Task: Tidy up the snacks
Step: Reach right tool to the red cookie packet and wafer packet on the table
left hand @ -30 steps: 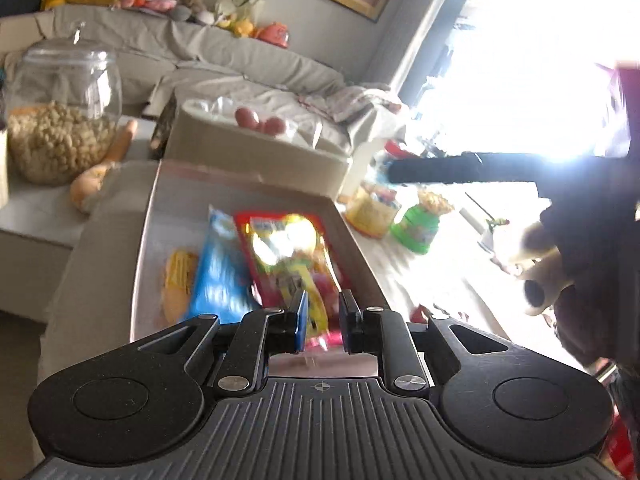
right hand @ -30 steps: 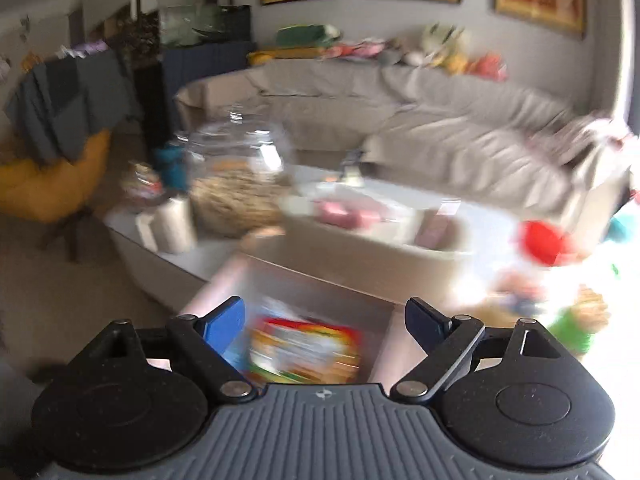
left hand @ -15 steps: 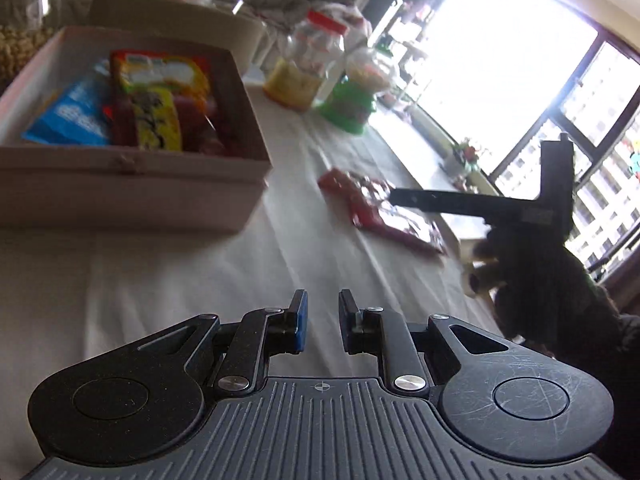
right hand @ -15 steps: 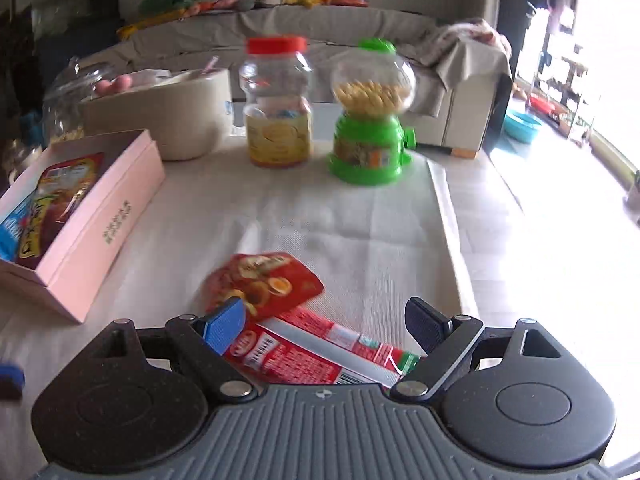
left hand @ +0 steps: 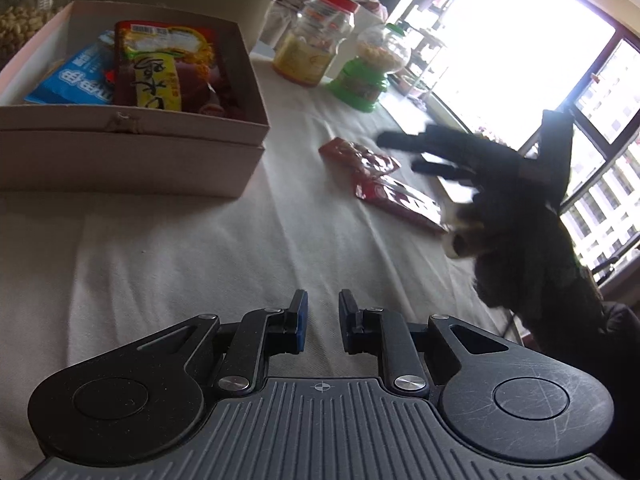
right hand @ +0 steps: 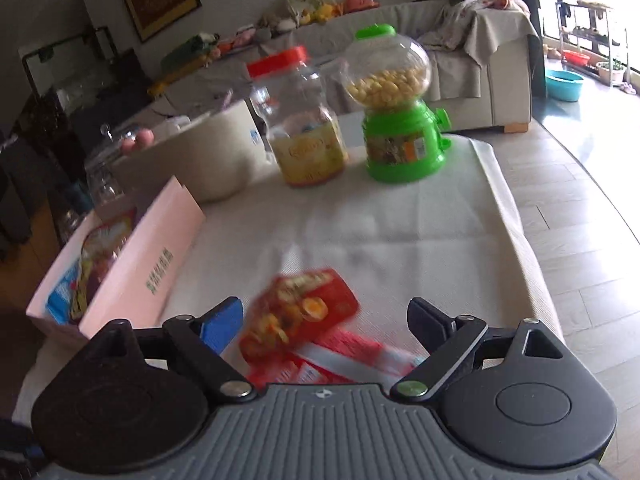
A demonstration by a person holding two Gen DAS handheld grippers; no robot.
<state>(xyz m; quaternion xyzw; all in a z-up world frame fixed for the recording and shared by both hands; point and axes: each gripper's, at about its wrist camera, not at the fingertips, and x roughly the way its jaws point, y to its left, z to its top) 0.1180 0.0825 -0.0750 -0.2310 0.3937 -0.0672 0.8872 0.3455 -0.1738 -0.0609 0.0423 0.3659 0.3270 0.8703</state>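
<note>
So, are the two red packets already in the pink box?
No, both red packets lie on the cloth outside the box.

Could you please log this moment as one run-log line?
stage: reaching for loose packets | right tool: open over red snack packets, no contact | left tool: nearly closed, empty | pink box: partly filled

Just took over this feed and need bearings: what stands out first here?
The pink box on the left, already holding a red-and-yellow snack bag and a blue packet. Two red snack packets lie loose on the white cloth, right under the right gripper, jaws wide. Behind stand a red-lidded jar and a green candy dispenser.
</note>
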